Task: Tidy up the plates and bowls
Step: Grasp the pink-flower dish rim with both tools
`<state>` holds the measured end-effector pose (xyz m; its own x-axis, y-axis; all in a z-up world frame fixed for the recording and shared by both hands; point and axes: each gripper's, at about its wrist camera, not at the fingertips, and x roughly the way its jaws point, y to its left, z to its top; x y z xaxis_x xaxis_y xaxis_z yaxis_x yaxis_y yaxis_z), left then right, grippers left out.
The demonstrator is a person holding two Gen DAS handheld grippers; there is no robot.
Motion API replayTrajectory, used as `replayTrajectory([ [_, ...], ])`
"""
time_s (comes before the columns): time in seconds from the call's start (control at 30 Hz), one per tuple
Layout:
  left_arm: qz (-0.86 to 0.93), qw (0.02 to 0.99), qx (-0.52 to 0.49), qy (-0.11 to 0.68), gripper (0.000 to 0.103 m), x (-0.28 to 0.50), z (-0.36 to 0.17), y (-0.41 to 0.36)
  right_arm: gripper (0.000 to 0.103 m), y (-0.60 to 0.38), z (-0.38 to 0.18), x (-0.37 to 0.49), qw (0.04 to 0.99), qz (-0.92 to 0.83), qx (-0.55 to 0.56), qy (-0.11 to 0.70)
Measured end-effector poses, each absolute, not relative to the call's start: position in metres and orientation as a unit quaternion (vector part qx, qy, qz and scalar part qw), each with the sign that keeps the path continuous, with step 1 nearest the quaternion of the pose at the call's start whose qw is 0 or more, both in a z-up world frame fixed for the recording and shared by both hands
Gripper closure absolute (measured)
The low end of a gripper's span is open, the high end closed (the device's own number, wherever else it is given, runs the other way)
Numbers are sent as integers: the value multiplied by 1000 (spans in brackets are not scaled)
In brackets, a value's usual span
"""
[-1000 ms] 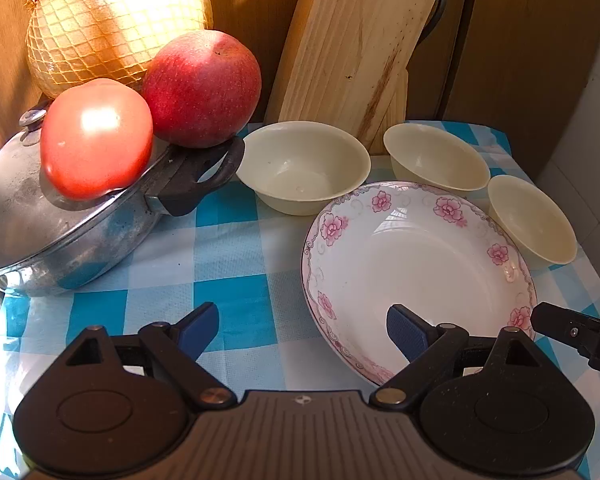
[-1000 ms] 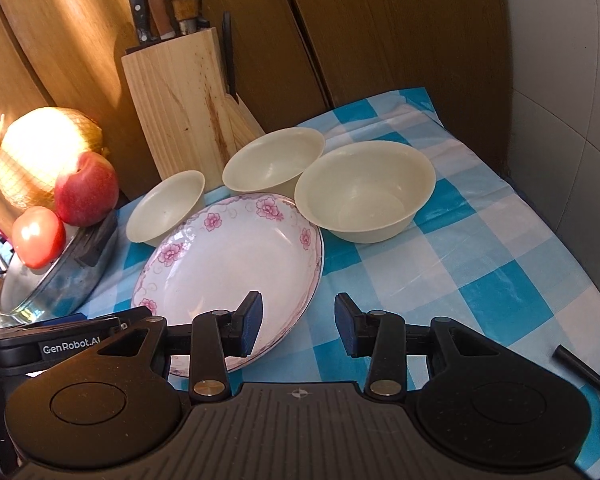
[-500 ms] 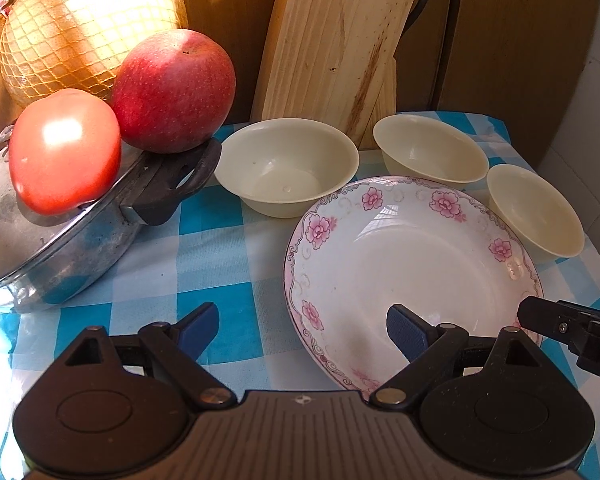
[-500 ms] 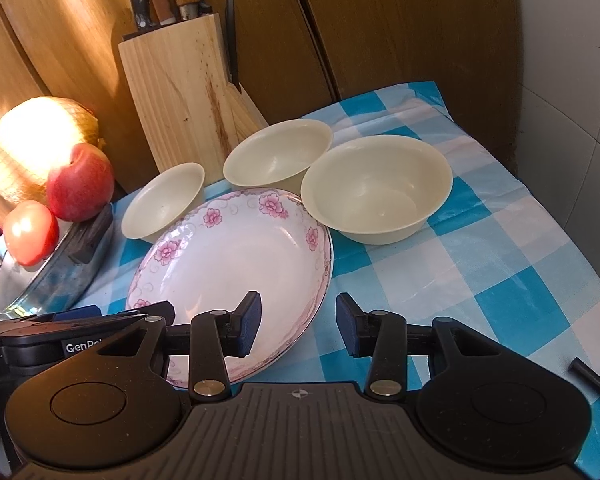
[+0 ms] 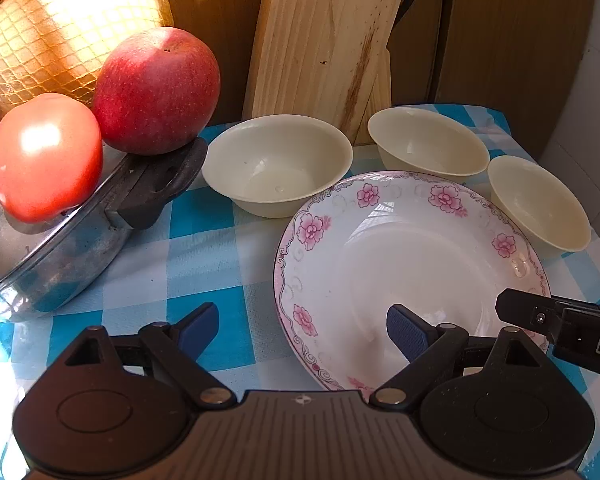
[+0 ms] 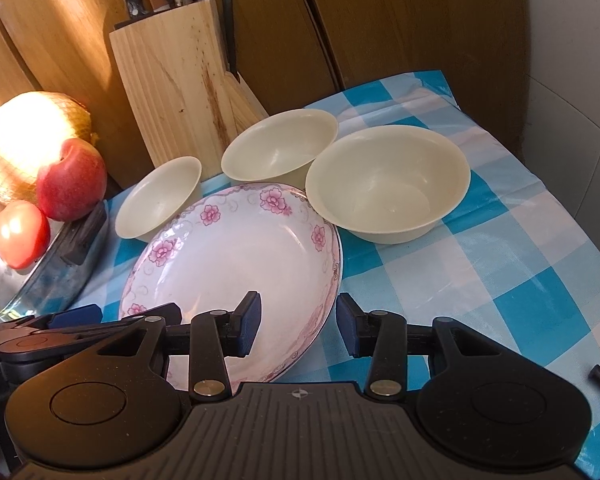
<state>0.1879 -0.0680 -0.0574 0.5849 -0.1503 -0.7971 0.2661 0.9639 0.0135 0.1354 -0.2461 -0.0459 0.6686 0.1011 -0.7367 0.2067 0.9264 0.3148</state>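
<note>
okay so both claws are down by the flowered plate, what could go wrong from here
1. The right claw straddles the plate rim with its jaws not closed; a shallow pinch on that thin, glossy edge could slip.
2. Three bowls crowd the plate's far rim, so lifting or sliding it may knock them.
3. The tomato and apple rest on the tilted pot lid; a bump could send them rolling.

Read only "DA" in pale capitals on the black body of the right gripper (image 5: 576, 332) (cut off at the frame's right edge, in the left wrist view). Found no other legible lettering: none on the flowered plate (image 5: 380, 256), none on the knife block (image 6: 172, 92).
</note>
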Motion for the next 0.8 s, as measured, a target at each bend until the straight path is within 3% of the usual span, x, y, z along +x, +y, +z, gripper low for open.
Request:
replayTrajectory([
  [0.4, -127, 886, 78, 439, 18, 194, -69, -76, 54, -245, -57, 148, 885, -29, 196, 421],
  [0.73, -155, 883, 108, 429, 29, 182, -64, -83, 63, -241, -56, 152, 881, -29, 183, 435],
  [0.8, -159, 882, 111, 430, 30, 180, -63, -81, 69, -238, -55, 149, 879, -16, 181, 441],
])
